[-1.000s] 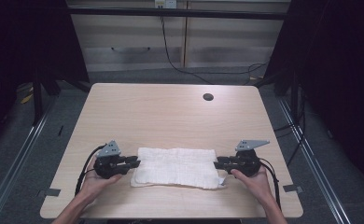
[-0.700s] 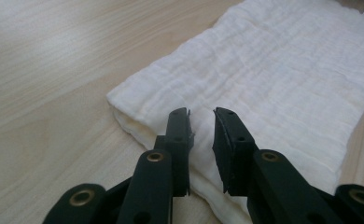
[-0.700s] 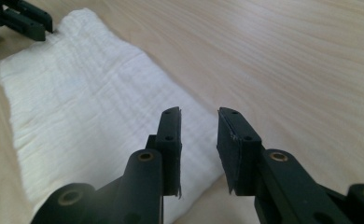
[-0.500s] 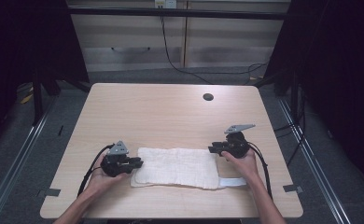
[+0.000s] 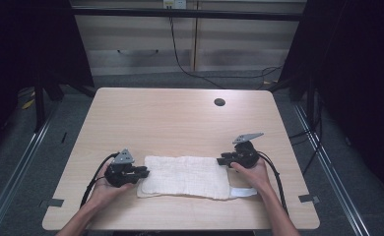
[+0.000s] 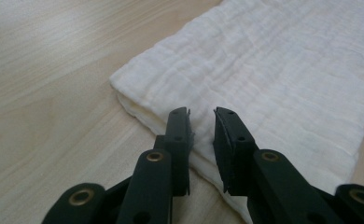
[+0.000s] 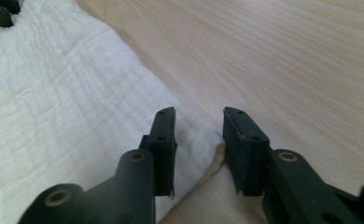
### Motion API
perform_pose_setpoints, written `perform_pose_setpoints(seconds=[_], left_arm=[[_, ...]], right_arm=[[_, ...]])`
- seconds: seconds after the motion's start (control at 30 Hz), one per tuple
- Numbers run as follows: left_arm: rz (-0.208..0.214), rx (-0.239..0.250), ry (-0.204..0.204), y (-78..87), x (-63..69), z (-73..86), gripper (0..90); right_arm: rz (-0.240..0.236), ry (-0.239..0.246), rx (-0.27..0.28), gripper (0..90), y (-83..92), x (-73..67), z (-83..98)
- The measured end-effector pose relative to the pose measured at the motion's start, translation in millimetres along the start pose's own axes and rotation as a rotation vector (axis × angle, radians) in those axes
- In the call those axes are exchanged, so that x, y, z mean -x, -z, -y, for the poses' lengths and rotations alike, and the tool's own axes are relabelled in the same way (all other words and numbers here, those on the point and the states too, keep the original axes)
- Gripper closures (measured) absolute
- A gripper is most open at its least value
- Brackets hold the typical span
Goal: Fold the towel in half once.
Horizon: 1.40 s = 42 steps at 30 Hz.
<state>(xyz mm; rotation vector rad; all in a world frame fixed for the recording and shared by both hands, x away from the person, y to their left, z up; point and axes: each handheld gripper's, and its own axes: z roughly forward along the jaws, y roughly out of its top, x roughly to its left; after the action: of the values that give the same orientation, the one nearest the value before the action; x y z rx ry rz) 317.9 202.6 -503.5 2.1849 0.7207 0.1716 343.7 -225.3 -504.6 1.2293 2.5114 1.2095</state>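
Holding the left tool (image 5: 143, 172) low at the near left of the counter (image 5: 180, 123), in the left hand (image 5: 104, 189). Keeping its jaws parted by a narrow gap, pinching nothing, hovering just over the left short end of the folded white cloth (image 5: 185, 176). Looking, in the left gripper view, along that tool (image 6: 201, 112) onto the cloth (image 6: 273, 70), with the thick folded edge passing beneath the tips.

Holding the right tool (image 5: 222, 161) slightly farther back, in the right hand (image 5: 251, 172). Keeping it spread wider, straddling the cloth's far right corner without squeezing it. Seeing, in the right gripper view, that corner of the cloth (image 7: 54, 93) sitting between the tips of the tool (image 7: 199, 112), close against one jaw, not yet clamped.

Lying flat near the front of the counter, stretching its long axis left to right between the two tools. Trailing a white strip (image 5: 243, 191) at the near right corner, beside the right hand.

Judging the coming move as closing on the two short ends, each lying straight ahead of its own tool, the right corner being the readier for a grip.

Leaving the far half of the counter bare apart from a dark round hole (image 5: 219, 102).
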Motion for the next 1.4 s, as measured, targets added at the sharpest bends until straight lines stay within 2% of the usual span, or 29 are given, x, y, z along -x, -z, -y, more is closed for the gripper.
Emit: perform_pose_setpoints(seconds=[0.13,0.23,0.33,0.4,0.43,0.5,0.6,0.67,0.7,0.77,1.0,1.07,1.1,1.17,1.23,1.3,1.4], left_arm=[[0.015,-0.01,-0.011,3.9,1.9,1.5,72.8],[0.023,0.012,-0.004,8.2,1.5,-0.3,68.0],[0.016,0.029,0.015,10.4,-4.8,-8.6,66.3],[-0.008,0.053,0.022,10.5,-8.9,-15.3,64.0],[-0.002,0.052,0.037,9.9,-12.8,-19.4,62.9],[-0.017,0.059,0.045,7.0,-19.2,-26.2,59.7],[-0.021,0.044,0.056,-0.5,-29.2,-33.3,56.1],[-0.01,0.029,0.064,-7.3,-33.9,-34.4,55.5],[-0.014,0.009,0.064,-11.0,-35.8,-34.1,55.0],[-0.018,0.001,0.077,-16.3,-39.7,-31.4,54.4],[-0.027,-0.029,0.059,-17.4,-40.1,-22.9,53.8],[-0.028,-0.024,0.05,-17.2,-39.1,-22.0,55.9],[-0.02,-0.025,0.04,-16.8,-38.5,-21.5,59.9],[-0.006,-0.032,0.002,-16.0,-35.5,-20.4,73.6],[0.0,-0.033,-0.008,-16.3,-32.1,-20.4,82.3],[-0.012,-0.035,-0.014,-16.2,-30.5,-20.8,84.1],[-0.008,-0.027,0.002,-16.2,-30.9,-19.5,84.8]], right_arm=[[0.003,0.006,-0.003,83.3,-1.5,-0.3,0.4],[0.003,0.005,-0.003,87.3,-2.5,0.1,-0.1],[0.003,0.005,-0.004,87.5,-3.4,-0.2,-1.0],[0.005,0.005,-0.009,87.6,-3.7,-0.2,-2.2],[0.002,0.006,-0.006,87.6,-4.4,-0.2,-2.5],[0.01,0.01,-0.015,87.6,-4.3,-0.8,-3.3],[0.011,0.014,-0.018,87.6,-4.4,-0.8,-3.7],[0.011,0.012,-0.017,87.6,-4.4,-0.9,-3.5],[0.012,0.013,-0.018,87.6,-4.4,-1.0,-3.7],[0.01,0.011,-0.017,87.6,-4.4,-0.7,-3.6],[0.009,0.006,-0.006,87.6,-4.9,-0.3,-3.0],[0.015,0.006,-0.008,87.6,-4.7,-1.0,-3.1],[0.018,0.005,-0.008,87.6,-4.6,-1.4,-3.1],[0.018,0.01,-0.003,87.7,-4.9,-1.7,-3.1],[0.019,0.006,-0.001,87.8,-3.8,-2.6,-3.6],[0.016,0.007,0.014,87.9,-1.4,-2.5,-4.3],[0.007,0.011,0.049,88.0,6.6,-2.7,-7.7]])
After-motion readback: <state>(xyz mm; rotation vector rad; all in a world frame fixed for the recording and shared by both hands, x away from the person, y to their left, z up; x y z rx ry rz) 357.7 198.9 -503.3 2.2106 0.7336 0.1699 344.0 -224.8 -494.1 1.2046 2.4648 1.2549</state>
